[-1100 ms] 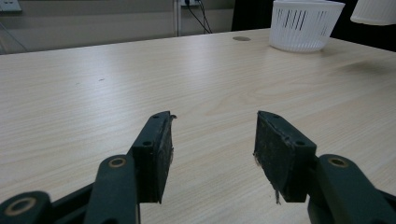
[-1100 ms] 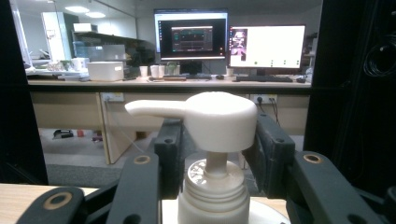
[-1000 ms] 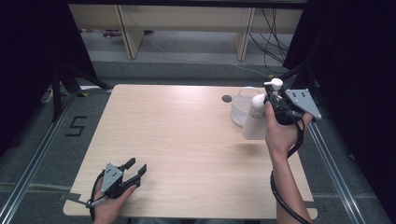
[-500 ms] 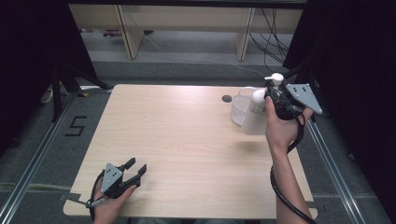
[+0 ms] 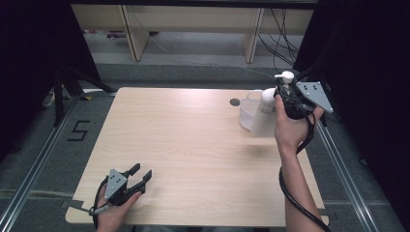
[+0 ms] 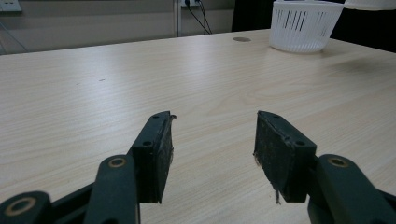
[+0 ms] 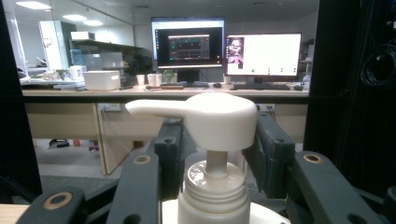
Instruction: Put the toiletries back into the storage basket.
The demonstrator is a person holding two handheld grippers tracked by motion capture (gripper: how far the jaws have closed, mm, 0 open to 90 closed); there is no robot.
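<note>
In the high view, the right gripper (image 5: 282,100) holds a white pump bottle (image 5: 265,112) upright above the far right part of the wooden table (image 5: 193,145), clamped near its top, just beside a white slotted basket (image 5: 249,115) that stands on the table. The left gripper (image 5: 138,178) rests low at the near left corner, jaws spread with nothing between them.

In the left gripper view, the left gripper (image 6: 212,140) is released, its two black pads apart over bare tabletop (image 6: 140,79); the basket (image 6: 306,24) sits far off at the upper right.

In the right gripper view, the right gripper (image 7: 212,154) is clenched around the bottle (image 7: 212,186), a jaw on each side of it below the pump head (image 7: 201,119), whose spout points left.
</note>
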